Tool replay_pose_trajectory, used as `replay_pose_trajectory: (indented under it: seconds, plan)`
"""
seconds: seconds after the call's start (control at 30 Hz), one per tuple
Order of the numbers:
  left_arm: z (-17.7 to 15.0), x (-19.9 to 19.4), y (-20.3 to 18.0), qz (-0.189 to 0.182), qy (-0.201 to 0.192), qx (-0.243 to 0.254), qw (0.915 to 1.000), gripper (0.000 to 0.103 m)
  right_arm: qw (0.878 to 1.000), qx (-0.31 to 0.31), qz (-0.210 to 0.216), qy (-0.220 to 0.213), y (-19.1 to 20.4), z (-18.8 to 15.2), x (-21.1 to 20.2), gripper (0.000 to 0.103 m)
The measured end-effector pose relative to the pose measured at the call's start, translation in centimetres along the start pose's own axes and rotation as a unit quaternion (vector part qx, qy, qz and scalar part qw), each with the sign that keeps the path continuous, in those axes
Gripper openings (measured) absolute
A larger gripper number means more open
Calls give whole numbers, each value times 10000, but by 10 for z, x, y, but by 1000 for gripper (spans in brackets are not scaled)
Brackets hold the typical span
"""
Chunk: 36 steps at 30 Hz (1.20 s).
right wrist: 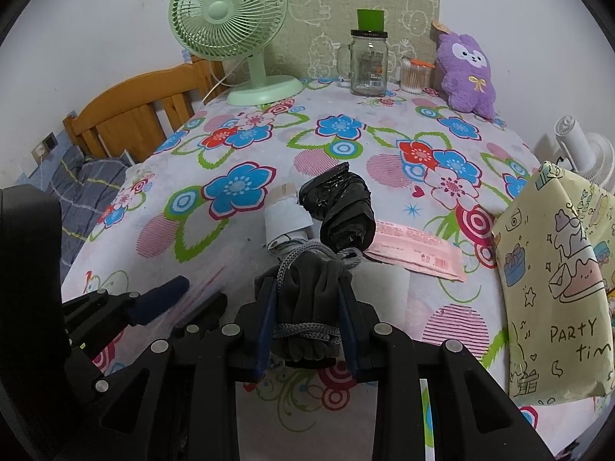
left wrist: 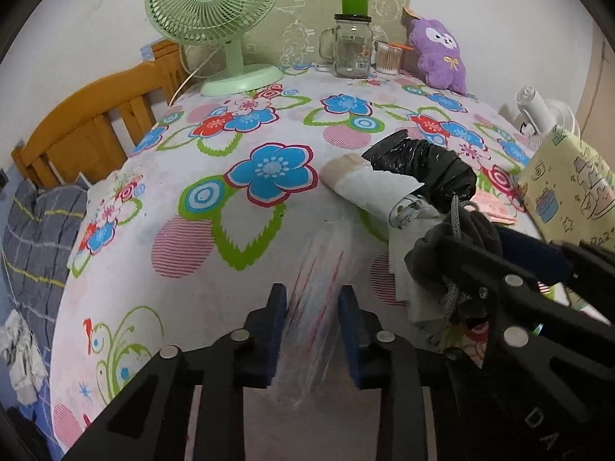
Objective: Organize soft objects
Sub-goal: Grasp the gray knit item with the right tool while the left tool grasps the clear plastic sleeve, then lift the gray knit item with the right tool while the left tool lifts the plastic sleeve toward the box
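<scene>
My right gripper [right wrist: 307, 288] is shut on a dark grey drawstring pouch [right wrist: 311, 307], held low over the flowered table; the pouch also shows in the left wrist view [left wrist: 442, 253], with the right gripper [left wrist: 511, 253] around it. My left gripper [left wrist: 313, 296] is open and empty over the tablecloth, left of the right one. A black plastic bag bundle [right wrist: 342, 207] and a white paper roll [right wrist: 286, 223] lie just beyond the pouch. A purple plush toy [right wrist: 467, 73] sits at the back right. A yellow "Party time" gift bag [right wrist: 557, 288] stands at the right.
A green desk fan [right wrist: 230, 27], a glass mug jar [right wrist: 367, 65] with a green lid and a cup of cotton swabs [right wrist: 413, 77] stand along the back. A pink wipes pack [right wrist: 415, 253] lies right of the bundle. A wooden headboard [right wrist: 134, 111] is at the left, a white fan [right wrist: 580, 150] at the right.
</scene>
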<state>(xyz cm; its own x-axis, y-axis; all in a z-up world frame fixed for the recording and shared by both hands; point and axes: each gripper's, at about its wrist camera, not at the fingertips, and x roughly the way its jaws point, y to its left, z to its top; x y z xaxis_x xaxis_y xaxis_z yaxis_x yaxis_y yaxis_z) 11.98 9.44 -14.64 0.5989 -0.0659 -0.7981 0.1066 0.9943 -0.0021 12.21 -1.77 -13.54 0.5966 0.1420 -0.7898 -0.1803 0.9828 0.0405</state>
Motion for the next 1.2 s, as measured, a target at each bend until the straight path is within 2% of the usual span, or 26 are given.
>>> replay_pose_trajectory:
  seconds: [0.17,0.37,1.2]
  plan:
    - [-1,-9,-5,-50,-49,-69,10000,15,10000,20,32,-52,-3,-3,-8,33]
    - [-2,-18,-14,-193,-46,-184,9996,14,9999,51,72,-146,-7,-5,-20,33]
    - [12,-78,-42,-100,-548,-342,9979,15,9973,115,245,-688,-25,4,-83,33]
